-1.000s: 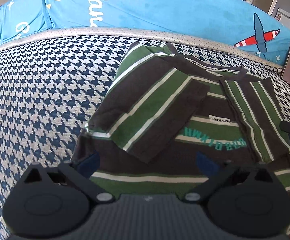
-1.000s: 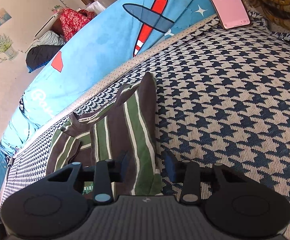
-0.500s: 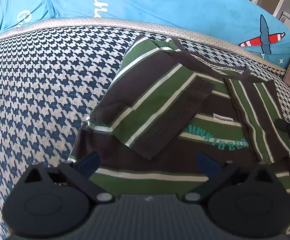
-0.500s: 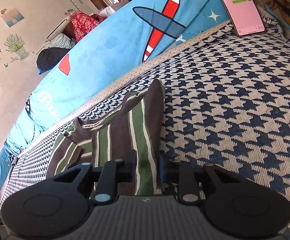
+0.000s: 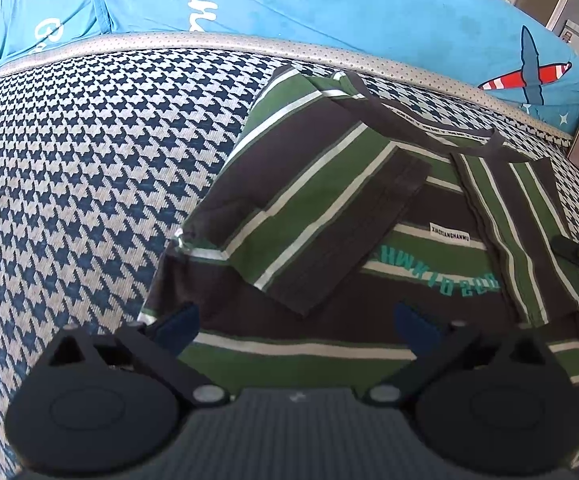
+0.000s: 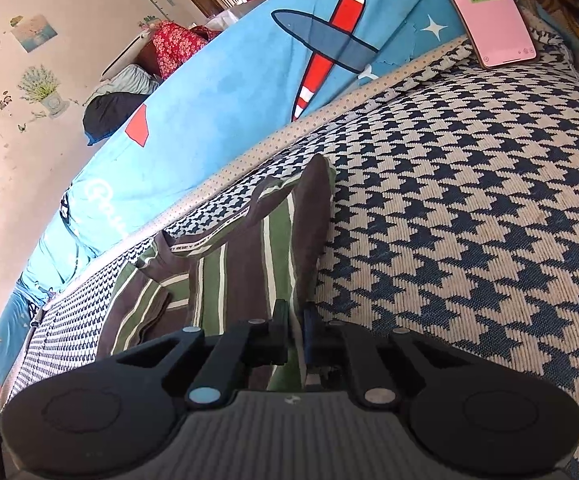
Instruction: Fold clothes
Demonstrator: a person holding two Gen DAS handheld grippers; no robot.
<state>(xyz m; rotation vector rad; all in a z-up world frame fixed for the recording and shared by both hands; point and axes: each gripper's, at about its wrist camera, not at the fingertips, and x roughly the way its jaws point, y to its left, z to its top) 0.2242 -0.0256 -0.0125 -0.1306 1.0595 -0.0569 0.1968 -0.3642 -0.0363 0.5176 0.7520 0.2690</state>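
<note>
I have the green-and-brown striped T-shirt (image 5: 329,240) flat on the houndstooth bed cover (image 5: 89,180), sleeves folded in. Right gripper (image 6: 295,320) fingers just closed, pinching its side edge for lifting; left gripper (image 5: 293,320) fingers spread wide over the hem, holding nothing.

Two wrist cameras, both close over one bed.
The left wrist view looks steeply down past its left gripper (image 5: 295,326) onto the striped T-shirt (image 5: 329,216); the right wrist view skims lower from that shirt's edge (image 6: 249,264), past the right gripper (image 6: 296,320), sharing shirt and houndstooth cover (image 6: 469,220).
</note>
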